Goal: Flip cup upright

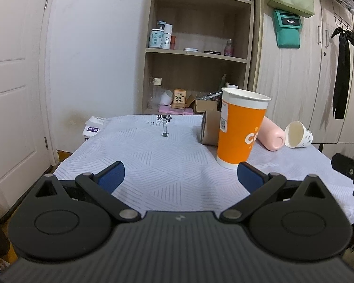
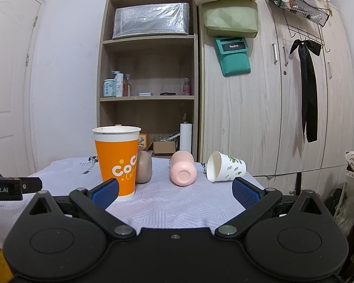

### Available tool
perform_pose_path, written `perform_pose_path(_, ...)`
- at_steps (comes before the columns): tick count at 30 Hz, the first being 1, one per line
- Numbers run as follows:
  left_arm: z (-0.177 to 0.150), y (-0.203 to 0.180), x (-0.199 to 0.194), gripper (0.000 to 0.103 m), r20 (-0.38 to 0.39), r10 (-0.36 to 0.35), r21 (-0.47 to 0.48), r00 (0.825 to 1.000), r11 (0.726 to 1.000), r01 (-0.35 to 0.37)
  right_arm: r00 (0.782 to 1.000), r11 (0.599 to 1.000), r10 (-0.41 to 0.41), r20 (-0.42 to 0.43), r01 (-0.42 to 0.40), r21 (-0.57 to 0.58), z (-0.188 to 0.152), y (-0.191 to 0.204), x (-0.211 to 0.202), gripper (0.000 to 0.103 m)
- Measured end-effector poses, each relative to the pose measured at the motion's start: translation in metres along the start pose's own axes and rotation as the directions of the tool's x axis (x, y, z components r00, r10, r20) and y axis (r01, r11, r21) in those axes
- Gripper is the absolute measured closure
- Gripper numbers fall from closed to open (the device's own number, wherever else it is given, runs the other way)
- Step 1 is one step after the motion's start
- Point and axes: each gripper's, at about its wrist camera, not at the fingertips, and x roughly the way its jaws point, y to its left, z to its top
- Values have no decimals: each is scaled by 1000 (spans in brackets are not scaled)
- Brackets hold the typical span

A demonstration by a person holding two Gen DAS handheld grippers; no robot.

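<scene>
An orange paper cup stands upright on the table. Behind it a brown cup lies on its side. A pink cup lies on its side, its base toward the right wrist camera. A small white cup with green prints lies on its side at the right. My left gripper is open and empty, just in front and to the left of the orange cup. My right gripper is open and empty, in front of the pink cup.
The table is covered with a white patterned cloth. A wooden shelf unit and a wardrobe stand behind it. A door is at the left. A tissue pack lies at the table's far left corner.
</scene>
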Motion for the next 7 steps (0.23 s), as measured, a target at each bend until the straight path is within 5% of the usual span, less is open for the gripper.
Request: perform_pose_path(7, 0, -3, -3, 0, 17, 8, 16, 1000, 1000, -8, 1000, 1000, 0, 1, 0, -1, 0, -1, 0, 0)
